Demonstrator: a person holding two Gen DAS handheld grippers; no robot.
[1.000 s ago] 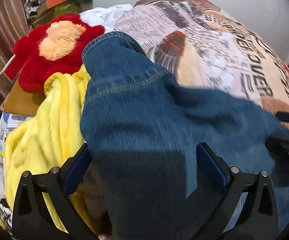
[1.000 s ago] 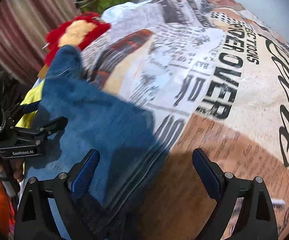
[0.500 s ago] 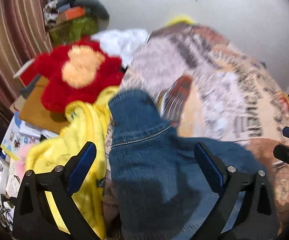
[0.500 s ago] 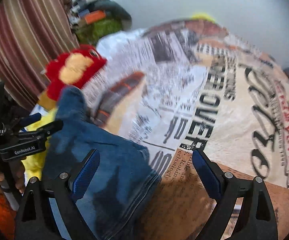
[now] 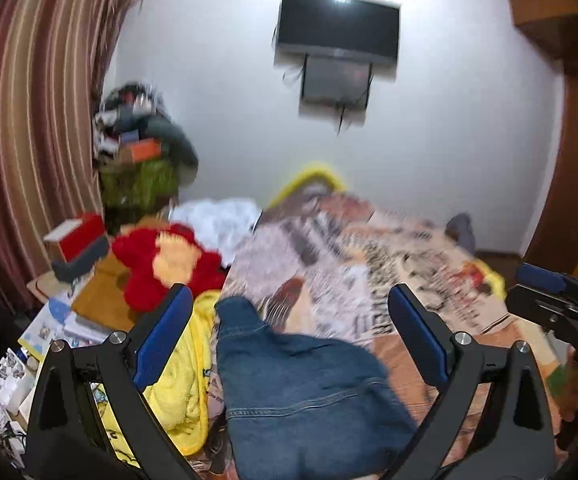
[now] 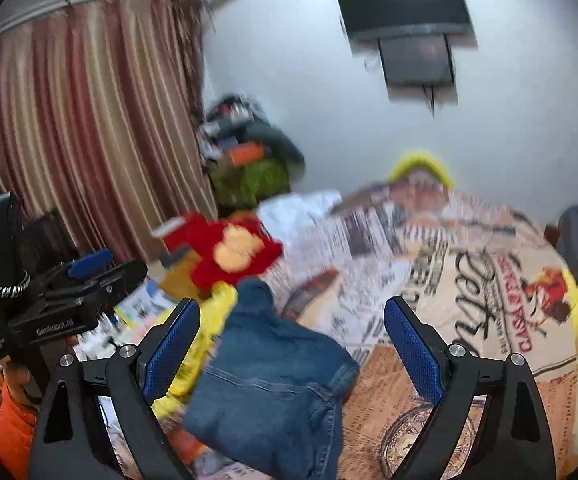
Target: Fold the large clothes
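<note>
We face a plain white wall with a dark television mounted high on it, a smaller dark panel hanging just below. A striped red and beige curtain covers the left side. We see a wooden door frame on the right and a bed under a newsprint-patterned cover.
</note>
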